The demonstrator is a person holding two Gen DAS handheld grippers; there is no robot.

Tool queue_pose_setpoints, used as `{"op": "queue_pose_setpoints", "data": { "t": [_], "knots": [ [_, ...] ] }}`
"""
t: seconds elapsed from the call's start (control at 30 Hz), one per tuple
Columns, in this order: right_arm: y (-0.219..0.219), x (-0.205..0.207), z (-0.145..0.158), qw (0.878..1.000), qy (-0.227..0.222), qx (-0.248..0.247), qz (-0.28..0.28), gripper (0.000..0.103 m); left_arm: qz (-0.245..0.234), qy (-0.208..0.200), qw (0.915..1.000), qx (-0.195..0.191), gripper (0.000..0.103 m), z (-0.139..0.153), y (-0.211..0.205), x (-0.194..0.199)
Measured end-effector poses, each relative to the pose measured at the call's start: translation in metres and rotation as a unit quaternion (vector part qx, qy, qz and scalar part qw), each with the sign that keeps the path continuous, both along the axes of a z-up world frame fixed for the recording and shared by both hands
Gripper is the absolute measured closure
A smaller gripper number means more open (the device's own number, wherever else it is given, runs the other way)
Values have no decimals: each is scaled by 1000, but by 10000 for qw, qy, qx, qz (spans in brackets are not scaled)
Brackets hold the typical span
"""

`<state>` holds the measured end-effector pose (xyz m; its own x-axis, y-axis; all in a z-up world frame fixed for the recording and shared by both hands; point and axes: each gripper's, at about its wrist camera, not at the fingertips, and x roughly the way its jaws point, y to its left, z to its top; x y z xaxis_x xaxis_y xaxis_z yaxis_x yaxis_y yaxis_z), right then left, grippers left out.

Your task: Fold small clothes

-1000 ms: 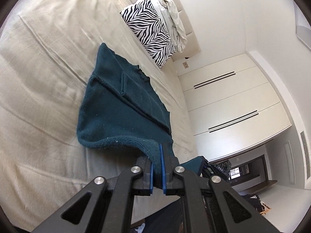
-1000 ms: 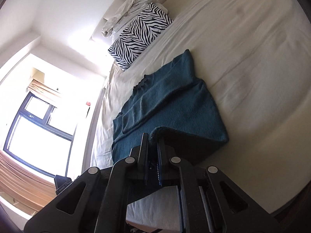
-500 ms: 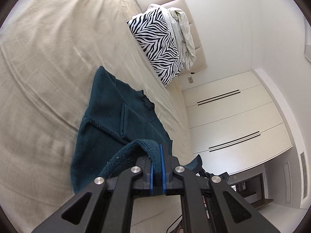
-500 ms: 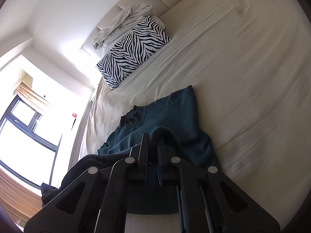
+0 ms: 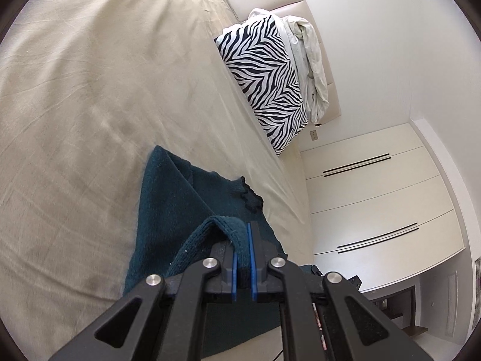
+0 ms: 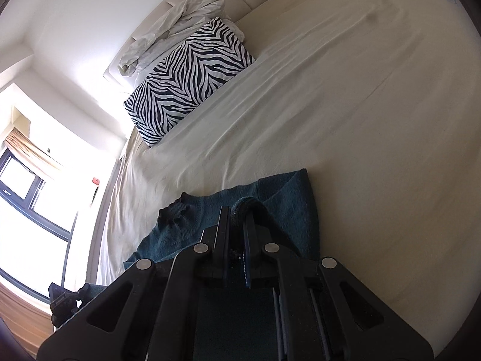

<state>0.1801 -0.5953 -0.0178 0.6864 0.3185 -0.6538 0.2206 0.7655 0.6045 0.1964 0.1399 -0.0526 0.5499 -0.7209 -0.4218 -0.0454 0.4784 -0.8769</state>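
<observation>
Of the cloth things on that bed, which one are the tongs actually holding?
The dark teal knitted sweater. Both the left tongs and right tongs are shut on its edge. The zebra-striped pillow and the crumpled pale garment lie untouched by the headboard.

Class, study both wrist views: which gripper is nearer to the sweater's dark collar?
Left, but only judging roughly. The left gripper pinches the teal sweater's hem just below the collar; the right gripper grips the hem with the collar off to its side.

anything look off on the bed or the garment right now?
Nothing damaged or spilled. Only untidy item: a crumpled pale cloth heaped behind the zebra pillow against the headboard. The teal sweater lies mid-fold on the sheet, its hem pinched by the left gripper and right gripper, as expected.
</observation>
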Motion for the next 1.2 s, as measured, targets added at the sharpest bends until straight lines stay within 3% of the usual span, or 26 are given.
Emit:
{"op": "queue_pose_setpoints", "data": {
  "t": [0.27, 0.3, 0.33, 0.37, 0.43, 0.5, 0.57, 0.9, 1.2],
  "knots": [
    [-3, 57, -44, 9988, 428, -27, -224, 96, 29, 194, 9995, 250, 94, -26, -9, 49],
    [-2, 63, -51, 9983, 531, -24, -238, 95, 45, 262, 9991, 319, 88, -30, -9, 54],
    [-1, 69, -58, 9978, 621, -21, -231, 95, 56, 330, 9988, 359, 72, -34, -9, 58],
    [0, 73, -64, 9975, 661, -57, -223, 94, 79, 347, 9987, 365, 65, -37, -8, 61],
    [5, 74, -68, 9976, 626, -206, -204, 85, 154, 284, 9986, 425, 46, -37, -5, 58],
    [7, 72, -67, 9979, 514, -311, -235, 56, 191, 266, 9984, 465, 34, -36, -1, 54],
    [5, 64, -62, 9983, 411, -292, -306, 46, 235, 227, 9982, 500, 33, -34, 4, 46],
    [9, 0, -35, 9963, 264, -816, -82, 46, 4, -165, 9925, 1209, 34, -25, -4, -34],
    [16, -64, -36, 9904, 335, -1312, 265, 48, -178, -190, 9864, 1622, 46, -37, -22, -81]
  ]
}}
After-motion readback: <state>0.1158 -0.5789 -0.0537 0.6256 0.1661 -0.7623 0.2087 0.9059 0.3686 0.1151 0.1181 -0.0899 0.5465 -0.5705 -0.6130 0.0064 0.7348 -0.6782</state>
